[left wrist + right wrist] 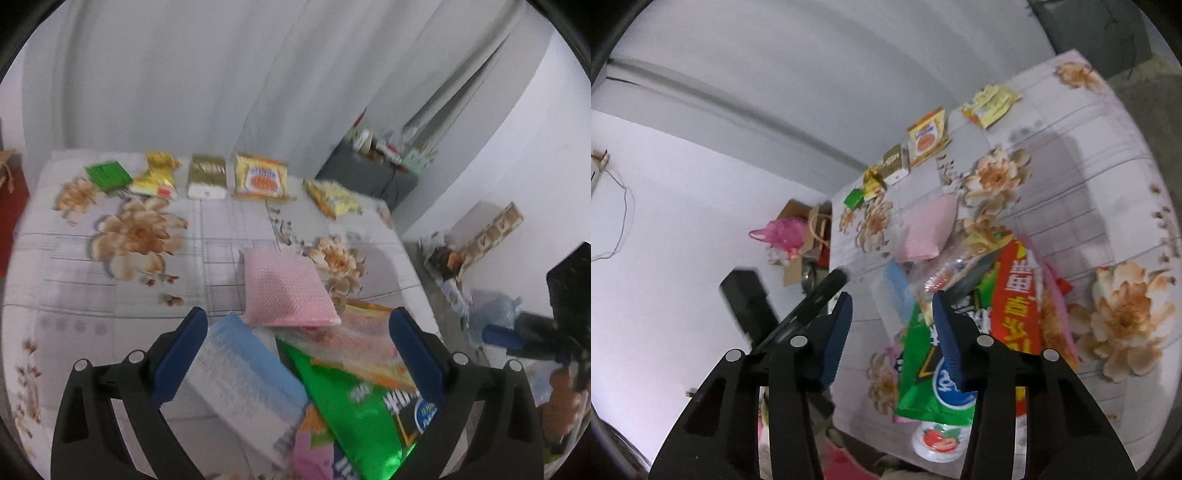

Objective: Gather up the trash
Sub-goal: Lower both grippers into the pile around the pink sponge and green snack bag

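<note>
A heap of wrappers lies between and just ahead of the left gripper (295, 328), whose jaws are spread and hold nothing: a green bag (354, 402), a pale blue pack (243, 376) and a pink pouch (284, 291) beyond. Farther ahead, 5 packets line the far edge of the floral cloth (110, 295). The right gripper (892, 314), also spread and empty, hovers over the green bag (923, 369) and a red wrapper (1015, 295).

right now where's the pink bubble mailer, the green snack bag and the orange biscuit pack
pink bubble mailer (286, 288), left wrist view, middle of its face
green snack bag (354, 413), left wrist view, shiny front
orange biscuit pack (260, 179), left wrist view, printed centre
</note>
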{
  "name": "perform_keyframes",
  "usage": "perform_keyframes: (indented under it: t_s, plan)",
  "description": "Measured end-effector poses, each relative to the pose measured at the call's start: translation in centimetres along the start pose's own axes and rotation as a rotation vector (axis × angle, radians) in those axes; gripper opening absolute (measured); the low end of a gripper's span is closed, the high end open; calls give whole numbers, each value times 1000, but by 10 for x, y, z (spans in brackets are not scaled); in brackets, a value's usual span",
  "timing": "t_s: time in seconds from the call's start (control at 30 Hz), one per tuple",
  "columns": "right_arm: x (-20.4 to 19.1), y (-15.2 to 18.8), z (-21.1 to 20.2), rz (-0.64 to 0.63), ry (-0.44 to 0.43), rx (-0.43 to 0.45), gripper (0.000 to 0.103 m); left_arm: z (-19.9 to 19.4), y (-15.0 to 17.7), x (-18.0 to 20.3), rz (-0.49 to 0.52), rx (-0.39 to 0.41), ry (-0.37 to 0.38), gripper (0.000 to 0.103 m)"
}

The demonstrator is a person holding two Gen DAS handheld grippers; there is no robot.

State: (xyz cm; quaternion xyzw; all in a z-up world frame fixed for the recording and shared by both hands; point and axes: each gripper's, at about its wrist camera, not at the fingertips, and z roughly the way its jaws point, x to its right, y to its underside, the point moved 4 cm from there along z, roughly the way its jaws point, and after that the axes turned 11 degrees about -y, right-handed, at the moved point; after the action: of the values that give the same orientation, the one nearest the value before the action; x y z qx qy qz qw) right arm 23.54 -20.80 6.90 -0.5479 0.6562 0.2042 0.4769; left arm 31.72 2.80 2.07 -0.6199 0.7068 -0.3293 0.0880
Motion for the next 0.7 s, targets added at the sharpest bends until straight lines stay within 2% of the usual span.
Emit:
perform_keyframes:
  t_s: [0.17, 0.43, 0.53, 0.7]
  plan:
    - [14, -15, 27, 64, 31, -65, 44, 41, -23, 7, 11, -80, -24, 96]
    - [42, -21, 49, 162, 83, -133, 44, 92, -33, 15, 75, -163, -147, 96]
    - [46, -22, 52, 172, 88, -138, 44, 103, -32, 19, 97, -182, -147, 96]
    - [53, -27, 57, 204, 90, -138, 44, 118, -33, 16, 71, -230, -152, 96]
